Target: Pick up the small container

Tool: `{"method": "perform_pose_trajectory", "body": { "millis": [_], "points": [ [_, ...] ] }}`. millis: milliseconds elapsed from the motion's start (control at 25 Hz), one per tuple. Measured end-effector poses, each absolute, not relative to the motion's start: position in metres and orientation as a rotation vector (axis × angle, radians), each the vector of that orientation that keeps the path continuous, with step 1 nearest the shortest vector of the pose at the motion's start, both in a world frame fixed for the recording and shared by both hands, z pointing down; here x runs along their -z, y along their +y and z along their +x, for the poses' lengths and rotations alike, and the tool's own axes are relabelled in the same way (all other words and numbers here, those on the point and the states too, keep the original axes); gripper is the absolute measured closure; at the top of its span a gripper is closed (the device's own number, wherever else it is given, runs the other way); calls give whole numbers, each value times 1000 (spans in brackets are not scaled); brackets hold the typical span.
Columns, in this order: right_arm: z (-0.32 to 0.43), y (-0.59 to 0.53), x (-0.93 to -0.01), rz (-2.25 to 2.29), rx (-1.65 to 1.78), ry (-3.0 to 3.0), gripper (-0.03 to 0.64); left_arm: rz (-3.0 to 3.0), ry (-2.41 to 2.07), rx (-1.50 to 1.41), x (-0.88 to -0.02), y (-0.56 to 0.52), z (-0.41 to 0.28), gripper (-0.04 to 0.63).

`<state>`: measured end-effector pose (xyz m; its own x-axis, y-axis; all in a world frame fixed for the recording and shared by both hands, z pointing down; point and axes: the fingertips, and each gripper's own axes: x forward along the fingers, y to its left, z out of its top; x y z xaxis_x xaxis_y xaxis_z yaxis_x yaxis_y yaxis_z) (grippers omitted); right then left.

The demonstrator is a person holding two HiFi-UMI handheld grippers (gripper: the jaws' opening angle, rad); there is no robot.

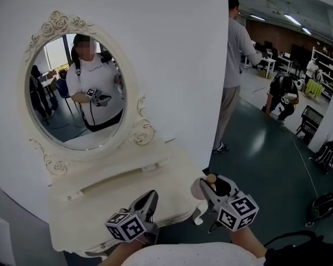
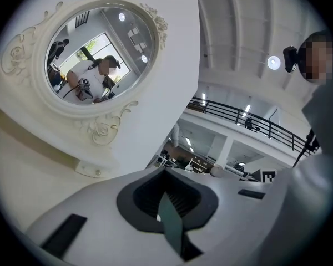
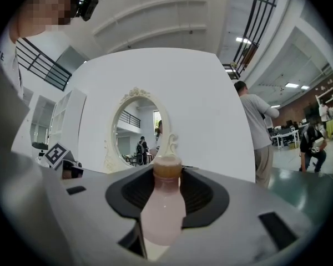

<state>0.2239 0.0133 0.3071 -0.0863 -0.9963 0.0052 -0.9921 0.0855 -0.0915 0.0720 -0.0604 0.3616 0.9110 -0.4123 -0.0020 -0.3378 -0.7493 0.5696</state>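
Note:
The small container is a pale pink bottle with a tan cap. My right gripper is shut on it and holds it off the right end of the white vanity table. In the right gripper view the bottle stands upright between the jaws of the right gripper, cap towards the mirror. My left gripper hovers over the table's front edge, jaws together with nothing in them. In the left gripper view only a thin slit shows between the jaws of the left gripper.
An oval mirror in an ornate white frame hangs on the white wall above the table. On the dark floor to the right a person stands and another person crouches. Dark bags lie at the lower right.

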Motion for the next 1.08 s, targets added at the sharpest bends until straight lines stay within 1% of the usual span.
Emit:
{"method": "perform_pose_trajectory", "body": {
  "millis": [200, 320, 560, 1080],
  "points": [
    [250, 72, -315, -2088, 111, 2340, 472, 2460, -550, 186, -370, -5, 112, 595],
    [265, 99, -321, -2095, 122, 2335, 474, 2474, -554, 189, -369, 23, 122, 595],
    [273, 134, -335, -2076, 144, 2335, 472, 2463, -593, 177, -379, 61, 122, 595],
    [274, 159, -348, -2047, 139, 2351, 473, 2448, -637, 160, -395, 93, 115, 595]
  ]
}}
